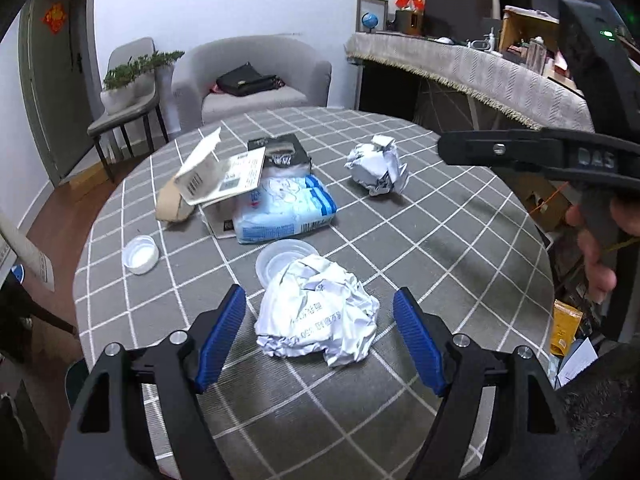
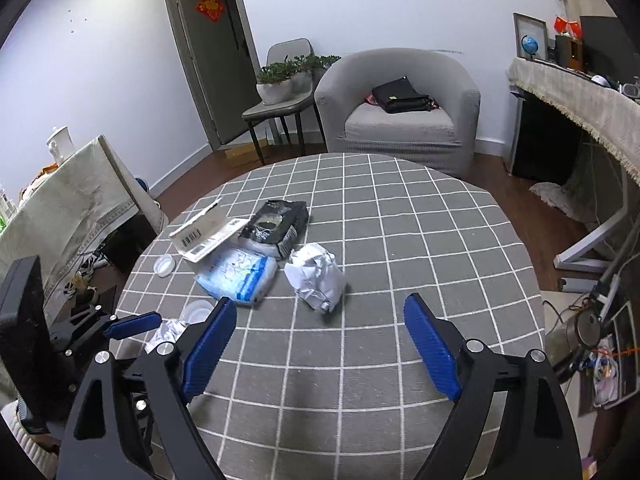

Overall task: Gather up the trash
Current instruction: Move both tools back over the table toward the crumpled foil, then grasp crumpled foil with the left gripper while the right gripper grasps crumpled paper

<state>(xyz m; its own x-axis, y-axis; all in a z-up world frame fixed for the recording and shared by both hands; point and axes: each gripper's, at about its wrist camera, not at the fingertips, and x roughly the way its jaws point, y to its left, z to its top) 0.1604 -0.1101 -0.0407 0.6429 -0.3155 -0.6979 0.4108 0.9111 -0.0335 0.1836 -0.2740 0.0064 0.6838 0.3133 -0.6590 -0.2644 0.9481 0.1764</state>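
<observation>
A crumpled white paper ball [image 1: 318, 312] lies on the grey checked tablecloth [image 1: 440, 240], between the blue pads of my open left gripper [image 1: 320, 320], untouched. It partly shows in the right wrist view [image 2: 166, 330], beside the left gripper. A second crumpled paper ball [image 1: 378, 168] [image 2: 318, 278] lies farther on, ahead of my open, empty right gripper [image 2: 320, 328]. Behind lie a blue-white plastic pack [image 1: 282, 210] [image 2: 236, 276], a white carton [image 1: 212, 172] [image 2: 202, 232], a black packet [image 1: 280, 152] [image 2: 276, 228], a clear lid [image 1: 286, 262] and a white cap [image 1: 140, 254] [image 2: 165, 266].
A brown paper piece [image 1: 172, 206] lies left of the carton. A grey armchair [image 2: 400, 108] with a black bag, a chair with plants [image 2: 284, 88] and a cloth-covered side table [image 1: 472, 68] stand beyond the round table. Another covered table [image 2: 68, 200] stands at left.
</observation>
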